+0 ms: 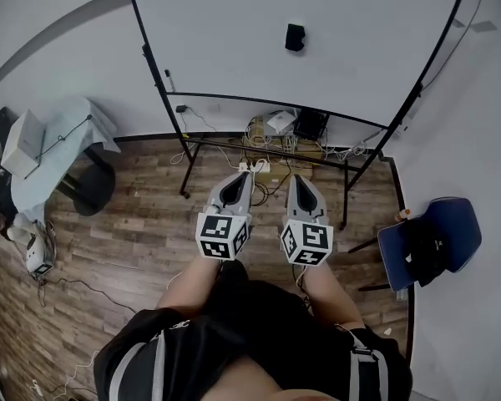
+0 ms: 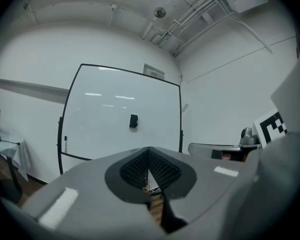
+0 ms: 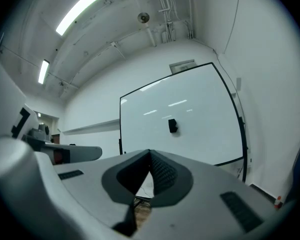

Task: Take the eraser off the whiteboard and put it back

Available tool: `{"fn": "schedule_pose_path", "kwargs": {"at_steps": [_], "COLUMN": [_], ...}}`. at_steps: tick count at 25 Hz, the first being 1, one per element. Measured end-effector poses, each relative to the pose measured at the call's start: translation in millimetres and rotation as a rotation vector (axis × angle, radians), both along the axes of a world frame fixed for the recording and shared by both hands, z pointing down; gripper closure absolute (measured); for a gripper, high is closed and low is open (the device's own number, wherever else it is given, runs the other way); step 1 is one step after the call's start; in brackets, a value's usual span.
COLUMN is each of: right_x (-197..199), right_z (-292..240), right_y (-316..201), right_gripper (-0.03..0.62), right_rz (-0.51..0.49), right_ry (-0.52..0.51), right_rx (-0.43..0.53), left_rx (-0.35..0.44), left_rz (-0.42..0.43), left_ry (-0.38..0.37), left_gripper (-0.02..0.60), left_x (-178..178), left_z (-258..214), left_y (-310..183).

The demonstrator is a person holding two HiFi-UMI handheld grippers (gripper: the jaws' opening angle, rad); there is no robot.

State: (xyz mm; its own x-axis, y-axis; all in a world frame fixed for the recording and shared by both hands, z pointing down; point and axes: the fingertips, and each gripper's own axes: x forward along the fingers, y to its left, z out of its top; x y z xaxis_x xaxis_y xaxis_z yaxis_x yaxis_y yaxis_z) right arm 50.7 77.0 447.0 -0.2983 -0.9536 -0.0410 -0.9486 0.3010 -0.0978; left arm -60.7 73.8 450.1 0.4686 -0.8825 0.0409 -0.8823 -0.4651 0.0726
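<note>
Head view, looking steeply down. Whiteboard point(image 1: 234, 32) on a black-framed stand fills the top of the scene, in front of a white wall point(image 1: 50, 40).
- Eraser point(image 1: 295, 37): small and dark, stuck to the board face, upper middle, slightly right of centre. Roughly 12 o'clock from both grippers and well apart from them. Nothing is touching it.
- Left gripper point(image 1: 243, 175): held level, pointing toward the board. Pads meet at the tips, nothing between them.
- Right gripper point(image 1: 297, 180): just beside the left one at its 3 o'clock, parallel to it. Also closed at the tips and holding nothing.
- A marker cube point(image 1: 223, 235) sits at the rear of each gripper, close to the person's forearms.

Left gripper view: the ribbed pads are pressed together. Past them the eraser point(image 2: 133, 121) shows at 11 o'clock above the tips, on the whiteboard point(image 2: 105, 114). The right gripper point(image 2: 215, 149) is at 3 o'clock.

Right gripper view: the pads are together. The eraser point(image 3: 173, 126) sits at 1 o'clock above the tips, mid-board point(image 3: 200, 114). The left gripper point(image 3: 70, 154) is at 9 o'clock.

Surroundings in the head view:
- Wood-plank floor point(image 1: 134, 224).
- Tangle of cables point(image 1: 271, 132) under the board.
- Blue chair point(image 1: 451, 232) at 3 o'clock.
- Cloth-covered table point(image 1: 67, 132) at 10 o'clock.
</note>
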Motion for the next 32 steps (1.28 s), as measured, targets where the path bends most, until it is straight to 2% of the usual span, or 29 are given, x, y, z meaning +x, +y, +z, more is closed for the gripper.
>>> {"fn": "schedule_pose_path", "kwargs": {"at_steps": [9, 13, 19, 24, 32], "right_x": [7, 17, 12, 8, 6], "right_z": [-4, -7, -18, -11, -15], "right_y": [-19, -34, -62, -98, -160], "right_gripper": [0.589, 0.589, 0.589, 0.589, 0.589], "right_rz": [0.018, 0.043, 0.057, 0.049, 0.061], "right_ry": [0.024, 0.033, 0.103, 0.092, 0.062], "right_rx": [0.033, 0.04, 0.102, 0.073, 0.049], "left_rx": [0.037, 0.075, 0.092, 0.08, 0.012], "left_rz": [0.014, 0.021, 0.042, 0.053, 0.054], "left_ry": [0.012, -0.005, -0.001, 0.001, 0.041], "left_gripper": [0.572, 0.572, 0.572, 0.572, 0.572], "left_x": [8, 17, 22, 25, 15], "left_z": [-6, -12, -14, -9, -4], "left_y": [-19, -36, -64, -98, -160]}}
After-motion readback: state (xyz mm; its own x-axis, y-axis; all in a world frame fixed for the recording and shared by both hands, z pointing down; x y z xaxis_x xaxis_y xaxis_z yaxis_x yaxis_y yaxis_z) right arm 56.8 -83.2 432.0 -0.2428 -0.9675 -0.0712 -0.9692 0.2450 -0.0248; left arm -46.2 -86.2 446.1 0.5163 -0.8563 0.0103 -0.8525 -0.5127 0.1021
